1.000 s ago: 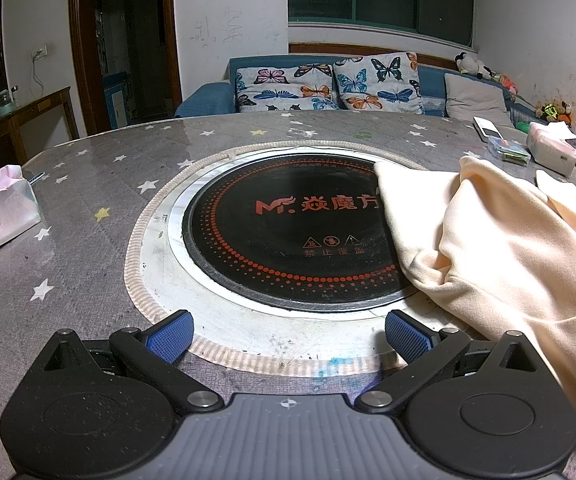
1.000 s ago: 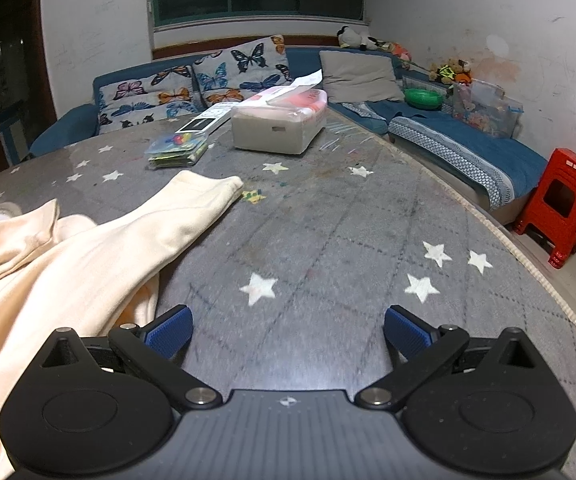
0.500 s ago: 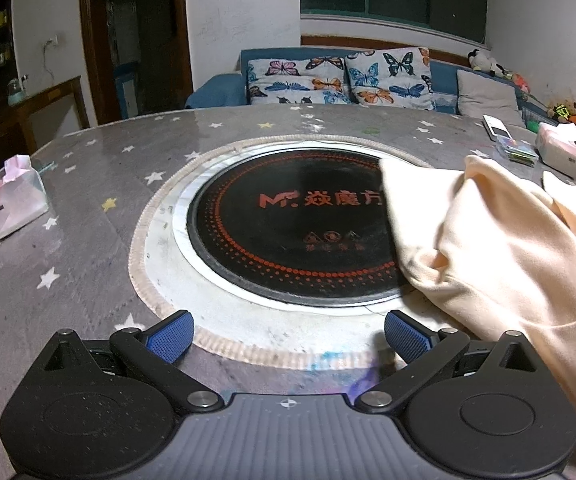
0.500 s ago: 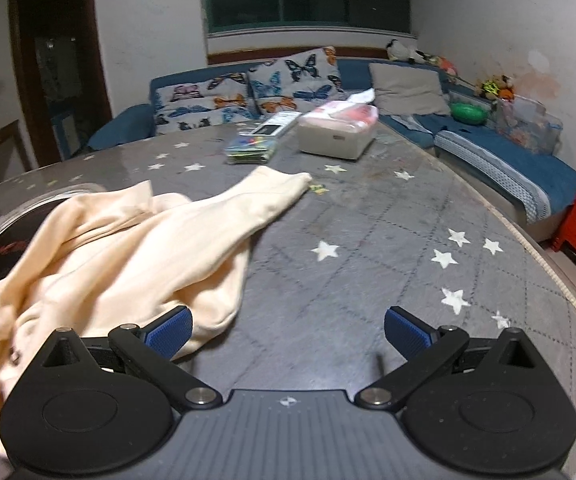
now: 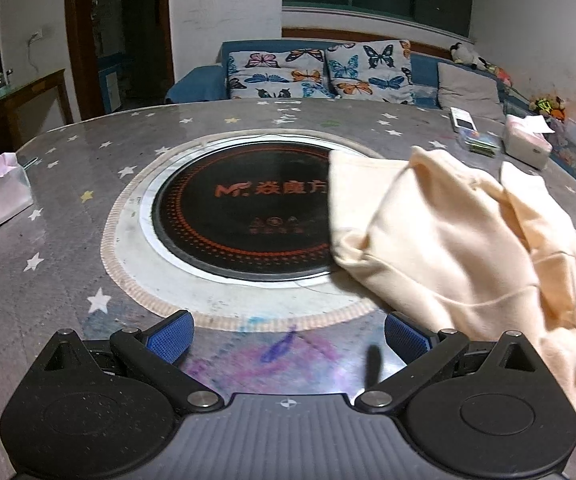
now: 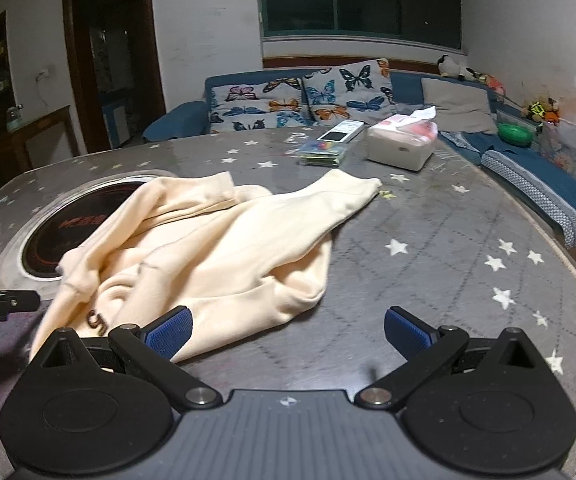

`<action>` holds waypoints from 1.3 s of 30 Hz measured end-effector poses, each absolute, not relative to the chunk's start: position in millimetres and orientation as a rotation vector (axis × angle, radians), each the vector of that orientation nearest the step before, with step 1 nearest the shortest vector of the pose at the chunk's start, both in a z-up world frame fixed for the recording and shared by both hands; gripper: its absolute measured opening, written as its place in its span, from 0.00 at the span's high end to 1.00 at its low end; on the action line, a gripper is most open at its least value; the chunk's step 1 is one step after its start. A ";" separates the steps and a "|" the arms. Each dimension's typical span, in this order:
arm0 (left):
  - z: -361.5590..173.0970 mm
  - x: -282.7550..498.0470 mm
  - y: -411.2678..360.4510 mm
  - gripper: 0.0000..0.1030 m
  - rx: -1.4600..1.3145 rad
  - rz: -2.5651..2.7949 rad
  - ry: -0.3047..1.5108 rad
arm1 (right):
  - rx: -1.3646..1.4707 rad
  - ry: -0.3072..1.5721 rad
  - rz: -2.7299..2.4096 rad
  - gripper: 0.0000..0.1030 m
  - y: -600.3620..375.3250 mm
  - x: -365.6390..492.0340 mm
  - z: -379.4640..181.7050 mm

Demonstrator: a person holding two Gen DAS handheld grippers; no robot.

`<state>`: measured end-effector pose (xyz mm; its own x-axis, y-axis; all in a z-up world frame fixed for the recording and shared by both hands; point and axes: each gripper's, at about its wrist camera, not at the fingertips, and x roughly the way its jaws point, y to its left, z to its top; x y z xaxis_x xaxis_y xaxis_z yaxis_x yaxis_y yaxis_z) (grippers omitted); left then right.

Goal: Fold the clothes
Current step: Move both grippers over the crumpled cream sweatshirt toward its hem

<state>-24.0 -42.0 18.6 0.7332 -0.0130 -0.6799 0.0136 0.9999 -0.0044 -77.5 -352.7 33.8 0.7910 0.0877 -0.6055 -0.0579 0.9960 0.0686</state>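
A cream sweatshirt (image 6: 208, 248) lies crumpled on the round grey star-patterned table (image 6: 428, 248), one sleeve stretched toward the far right. In the left wrist view the sweatshirt (image 5: 456, 248) lies at the right, partly over the black induction plate (image 5: 244, 216). My left gripper (image 5: 288, 336) is open and empty, above the table's near edge, left of the garment. My right gripper (image 6: 286, 332) is open and empty, its left finger just in front of the garment's near hem. The left gripper's tip (image 6: 4, 304) shows at the left edge of the right wrist view.
A tissue box (image 6: 402, 146), a remote (image 6: 340, 133) and a small plastic case (image 6: 322, 154) stand at the table's far right. A pink bag (image 5: 2, 196) sits at the far left. A blue sofa with butterfly cushions (image 6: 308, 100) runs behind the table.
Both grippers have pulled back and risen. The right view has swung left, so the whole sweatshirt now lies ahead of it. The garment has not moved.
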 end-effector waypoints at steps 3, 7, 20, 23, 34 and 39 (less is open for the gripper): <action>20.0 -26.3 -48.3 0.00 0.010 -0.024 0.752 | 0.054 0.656 0.087 0.00 -350.1 -81.3 32.9; 21.6 -29.2 -55.2 0.00 0.020 -0.038 0.757 | 0.062 0.658 0.098 0.00 -348.5 -87.1 33.1; 29.3 -38.7 -74.3 0.00 0.046 -0.077 0.758 | 0.067 0.650 0.126 0.00 -339.4 -97.2 36.7; 31.0 -40.1 -76.2 0.00 0.049 -0.081 0.759 | 0.068 0.650 0.130 0.00 -337.8 -98.7 36.6; 37.1 -42.7 -84.3 0.00 0.061 -0.105 0.748 | 0.060 0.649 0.132 0.00 -333.7 -99.5 38.4; 38.6 -40.8 -88.3 0.00 0.068 -0.112 0.748 | 0.057 0.650 0.133 0.00 -332.8 -96.9 38.5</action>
<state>-40.8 -88.3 38.6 0.7271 -0.0775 -0.6821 0.1262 0.9918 0.0219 -96.9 -332.8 38.5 0.7878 0.1413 -0.5995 -0.1059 0.9899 0.0942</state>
